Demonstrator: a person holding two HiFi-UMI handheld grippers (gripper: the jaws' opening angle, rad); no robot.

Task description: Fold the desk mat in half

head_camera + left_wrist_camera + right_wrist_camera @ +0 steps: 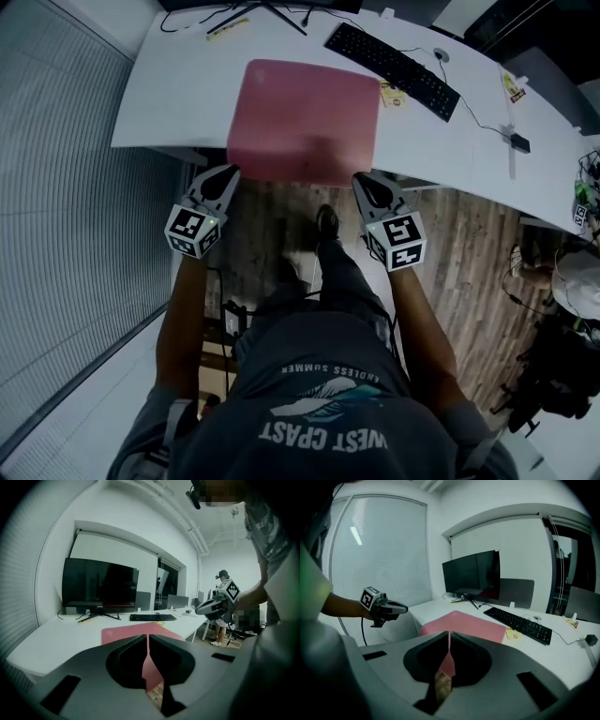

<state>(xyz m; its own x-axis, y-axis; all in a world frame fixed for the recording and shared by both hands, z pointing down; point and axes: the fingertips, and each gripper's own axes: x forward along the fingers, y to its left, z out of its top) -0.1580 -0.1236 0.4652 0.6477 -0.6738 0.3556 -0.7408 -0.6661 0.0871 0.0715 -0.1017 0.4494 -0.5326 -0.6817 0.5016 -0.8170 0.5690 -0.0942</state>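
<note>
Office, long white desk, monitor, keyboard

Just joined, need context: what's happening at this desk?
A person stands at the white desk with a gripper in each hand. The left gripper and right gripper are both closed, their tips at the near corners of the pink desk mat. The mat lies flat and unfolded; whether either tip touches it is unclear. No fold yet.

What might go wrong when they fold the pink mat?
Both jaws are shut, so the left gripper and right gripper may just shove the desk mat instead of pinching its near corners. Folded forward, the mat might also bump the keyboard or cover the yellow tag.
</note>
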